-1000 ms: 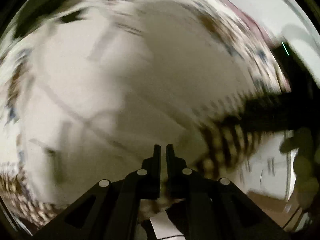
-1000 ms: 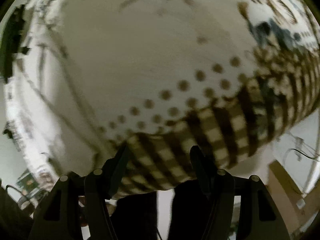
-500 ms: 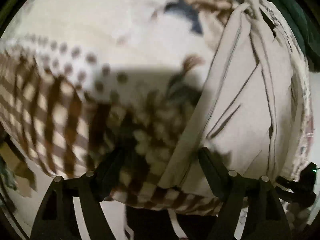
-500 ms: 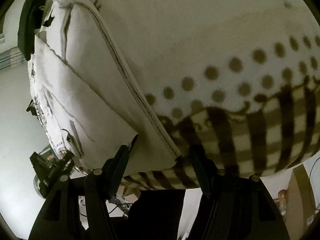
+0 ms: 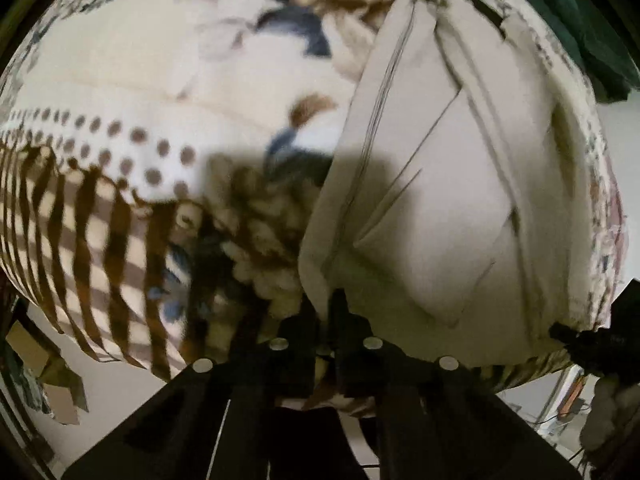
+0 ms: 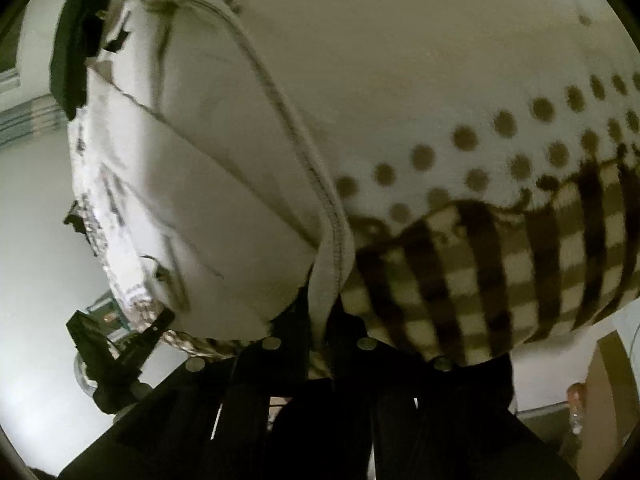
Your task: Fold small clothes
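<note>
You have both the left gripper (image 5: 325,308) and right gripper (image 6: 319,312) with jaws pinched tight on the cream garment's (image 5: 440,200) near hem, its length running away from you.

Hidden, cropped and blurred items at this moment

The blanket (image 5: 120,92) pattern smears with motion blur in the left view, and its edges run past the frame. The cream garment (image 6: 224,184) is cut off at the top and hides whatever it lies on. Where its hem meets the right gripper (image 6: 320,320), the fingertips vanish under cloth. The left gripper (image 5: 326,312) tips sit in shadow. A dark object (image 6: 72,40) at upper left is unidentifiable.
</note>
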